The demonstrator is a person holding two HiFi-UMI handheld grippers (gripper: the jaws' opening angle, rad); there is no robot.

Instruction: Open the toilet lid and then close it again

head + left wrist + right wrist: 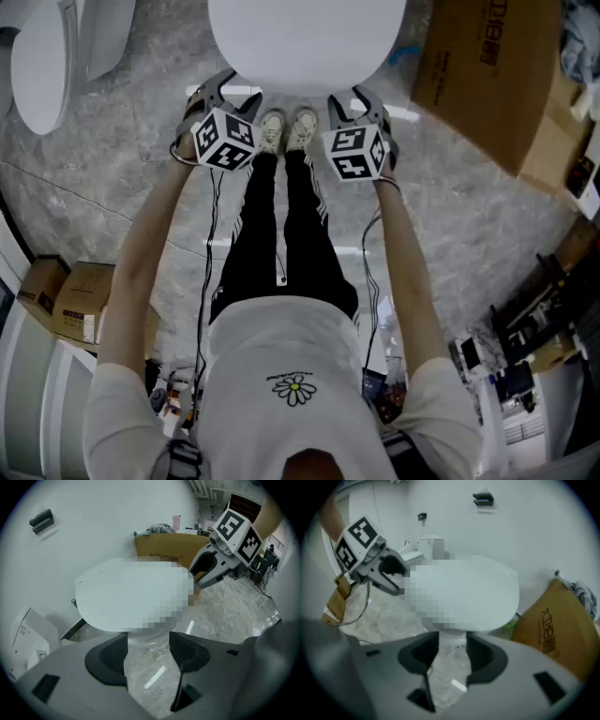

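The white toilet lid [307, 37] lies flat and closed on its bowl at the top of the head view. My left gripper [221, 86] hangs just before the lid's front left edge, jaws open, nothing between them. My right gripper [361, 98] is level with it at the front right edge, also open and empty. In the left gripper view the lid [117, 597] sits just beyond the open left gripper [147, 641], with the right gripper [213, 566] beside it. In the right gripper view the lid [487, 592] fills the middle above the open right gripper [452, 644]; the left gripper [386, 573] shows at the left.
A big cardboard box [487, 75] leans right of the toilet. Another white fixture [42, 66] stands at the far left. Small boxes [80, 300] sit on the marble floor at lower left. The person's feet [288, 129] stand right before the bowl, between the grippers.
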